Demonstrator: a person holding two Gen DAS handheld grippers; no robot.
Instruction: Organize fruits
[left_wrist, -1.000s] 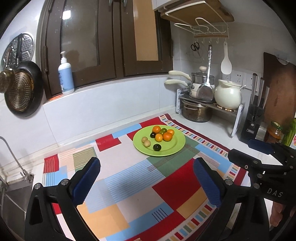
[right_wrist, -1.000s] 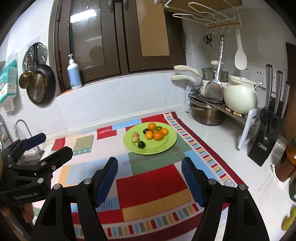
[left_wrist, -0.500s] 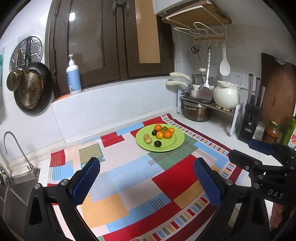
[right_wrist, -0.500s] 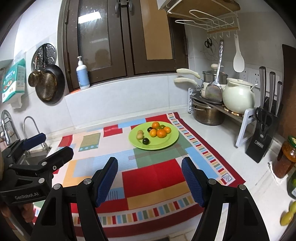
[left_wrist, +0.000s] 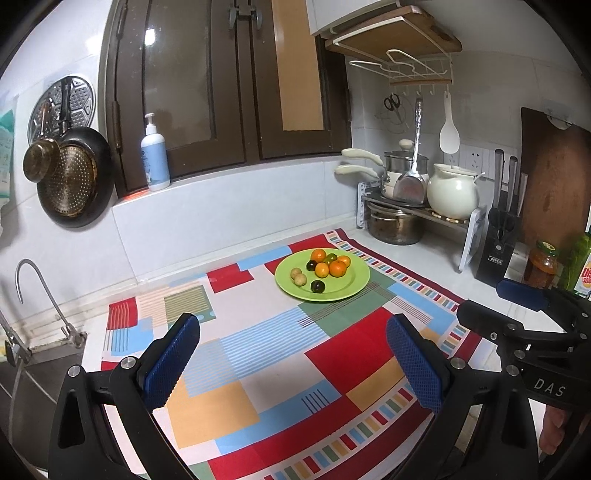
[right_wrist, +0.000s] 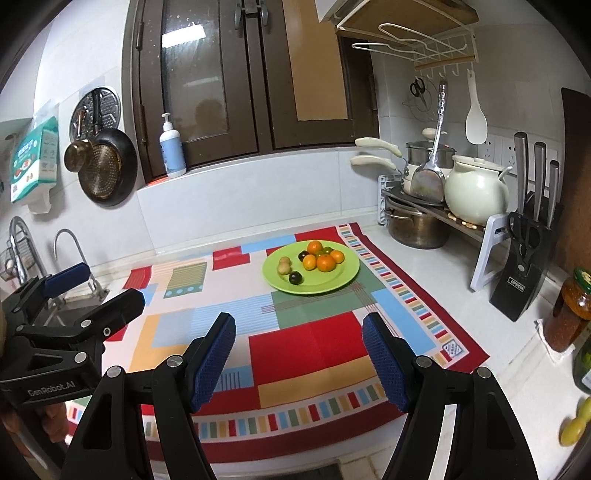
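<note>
Left gripper (left_wrist: 293, 360): fingers spread wide, nothing between them, held above the mat's (left_wrist: 266, 354) near half. Right gripper (right_wrist: 299, 356): likewise spread and empty, above the mat's near edge; it also shows at the right of the left view.

Green plate (left_wrist: 354, 286) sits on the mat toward its far right corner, well apart from both grippers. On the plate: four oranges (left_wrist: 337, 268) clustered at the far side with a small green fruit among them, two dark fruits (left_wrist: 317, 285), one at the cluster and one nearer the front rim, and two tan fruits (left_wrist: 300, 279) touching each other at the left.

Worktop's far right corner carries a pot rack (right_wrist: 436, 214) and a knife block (right_wrist: 522, 273). A tap (left_wrist: 40, 295) stands at the left edge.
</note>
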